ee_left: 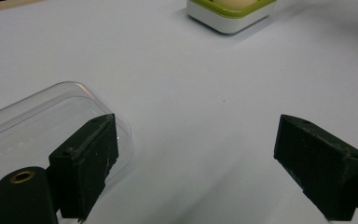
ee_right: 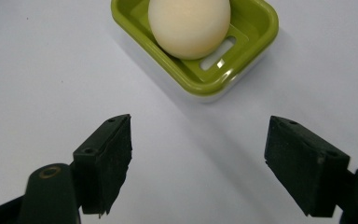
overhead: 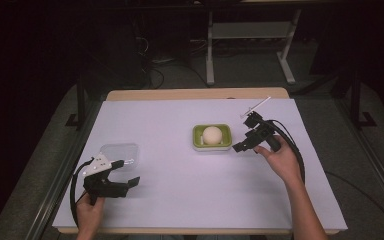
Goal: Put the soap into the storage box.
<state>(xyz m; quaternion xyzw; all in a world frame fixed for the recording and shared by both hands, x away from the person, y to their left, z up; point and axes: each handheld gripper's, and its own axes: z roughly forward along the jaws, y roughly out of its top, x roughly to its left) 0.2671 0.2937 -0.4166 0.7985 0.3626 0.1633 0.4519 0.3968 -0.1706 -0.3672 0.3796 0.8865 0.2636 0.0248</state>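
A green soap dish [overhead: 196,136] on a white base sits at the table's middle, with a cream round ball [overhead: 212,135] in it. My right gripper [overhead: 241,132] stands just right of the dish, open and with nothing between its fingers. In the right gripper view the ball [ee_right: 189,23] and dish [ee_right: 261,23] lie ahead of the parted jaws of that gripper [ee_right: 200,158]. A clear plastic lid [overhead: 120,152] lies at the left. My left gripper [overhead: 130,172] is open just in front of it. In the left gripper view its left jaw overlaps the lid [ee_left: 32,121].
A white sheet [overhead: 180,190] covers the table, whose wooden edge [overhead: 195,93] shows at the back. Black cables loop from both grippers. Beyond the table are a dark floor and a metal frame's legs [overhead: 210,55].
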